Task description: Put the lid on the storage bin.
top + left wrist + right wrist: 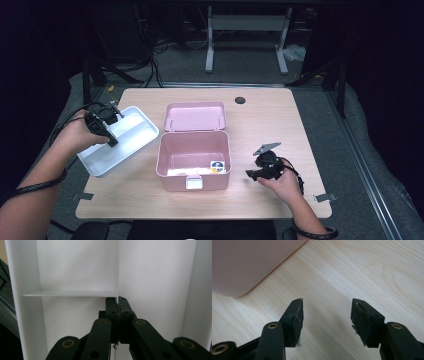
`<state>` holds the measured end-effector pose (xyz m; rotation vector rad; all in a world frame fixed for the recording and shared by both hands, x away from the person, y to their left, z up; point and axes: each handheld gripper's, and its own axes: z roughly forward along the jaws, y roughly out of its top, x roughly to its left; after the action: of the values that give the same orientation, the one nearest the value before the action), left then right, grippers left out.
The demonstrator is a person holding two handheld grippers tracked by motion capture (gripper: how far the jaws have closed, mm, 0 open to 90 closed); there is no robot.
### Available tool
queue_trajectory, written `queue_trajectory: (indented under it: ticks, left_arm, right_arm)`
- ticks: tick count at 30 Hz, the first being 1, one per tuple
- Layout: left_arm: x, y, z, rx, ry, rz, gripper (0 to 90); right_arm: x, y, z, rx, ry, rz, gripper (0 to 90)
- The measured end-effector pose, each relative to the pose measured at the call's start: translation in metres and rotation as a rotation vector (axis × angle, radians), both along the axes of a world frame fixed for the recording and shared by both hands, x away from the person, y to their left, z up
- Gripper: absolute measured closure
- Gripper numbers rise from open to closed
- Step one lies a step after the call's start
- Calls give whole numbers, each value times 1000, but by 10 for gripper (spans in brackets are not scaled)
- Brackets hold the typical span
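Clearly the left hand-held gripper is clamped on a thin inner divider wall of the white tray, and the tray hangs tilted over the left edge of the table, just beside the open pink box. In the left gripper view the jaws pinch the divider close to where a cross wall meets it, which is a good stiff spot, but the grip sits off the tray's middle, so the tray will want to swing. To do this step well, I would hold the wrist level before moving sideways, carry the tray slowly, and watch that its low corner clears the box rim and the raised lid. If the tray belongs in the box, it probably has to come down flat and square to the opening; a small round item lying inside near the front right corner may get in the way. The right hand-held gripper rests low over the bare table at the box's right, jaws apart and holding nothing; it could steady the box wall while the tray goes in.
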<state>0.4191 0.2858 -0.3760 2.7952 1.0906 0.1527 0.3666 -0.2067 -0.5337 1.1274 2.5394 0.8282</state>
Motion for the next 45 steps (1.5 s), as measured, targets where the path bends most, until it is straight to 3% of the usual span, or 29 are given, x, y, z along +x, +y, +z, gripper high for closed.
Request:
queue_trajectory:
  ticks: [5,15,29,36,45]
  left_arm:
    - [-2,-11,9,5,-3,-40,891]
    - [-3,-44,26,2,-17,-131,892]
    - [6,-120,20,-19,-42,-325,892]
    - [6,-148,18,24,-54,-438,892]
    - [4,-172,10,24,-50,-520,892]
  right_arm:
    - [0,0,0,-12,13,11,436]
    - [0,1,-2,9,4,13,436]
    - [0,1,-3,-2,4,16,440]
    - [0,1,-3,-1,3,18,442]
    - [0,0,-3,-3,0,16,442]
